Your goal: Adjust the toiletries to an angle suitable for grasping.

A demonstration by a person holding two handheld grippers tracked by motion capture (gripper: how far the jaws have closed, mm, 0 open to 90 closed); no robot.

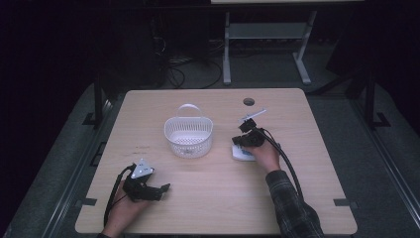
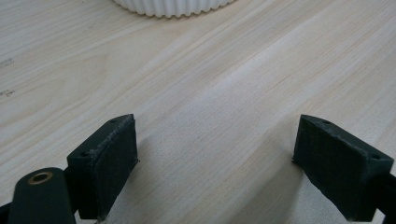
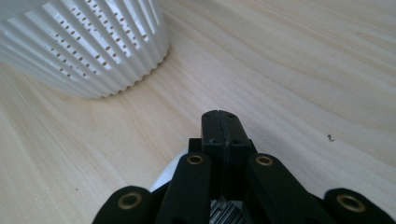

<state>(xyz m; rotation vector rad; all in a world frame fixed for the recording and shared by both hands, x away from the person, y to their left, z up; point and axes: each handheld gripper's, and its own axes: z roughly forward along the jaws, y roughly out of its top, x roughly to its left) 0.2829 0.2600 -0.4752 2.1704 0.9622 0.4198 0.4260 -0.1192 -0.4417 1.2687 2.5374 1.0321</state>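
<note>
A white ribbed basket [image 1: 188, 137] with a handle stands mid-table; its perforated wall [image 3: 88, 51] is close ahead in the right gripper view, and its base [image 2: 173, 7] is at the top of the left gripper view. My right gripper [image 1: 237, 141] hovers right of the basket, with its jaws [image 3: 220, 117] pressed together and nothing between them. Under it lies a small white packet [image 1: 242, 155], whose white edge [image 3: 169, 176] and barcode print sit below the linkage. My left gripper [image 1: 165, 188] rests near the front left, jaws [image 2: 217, 140] wide apart over bare wood.
The light wooden table [image 1: 213, 198] has a round cable hole [image 1: 248, 101] at its back edge. A desk frame [image 1: 267, 44] and cables stand on the dark floor behind. A tiny dark speck [image 3: 330, 137] lies on the wood to the right of my right gripper.
</note>
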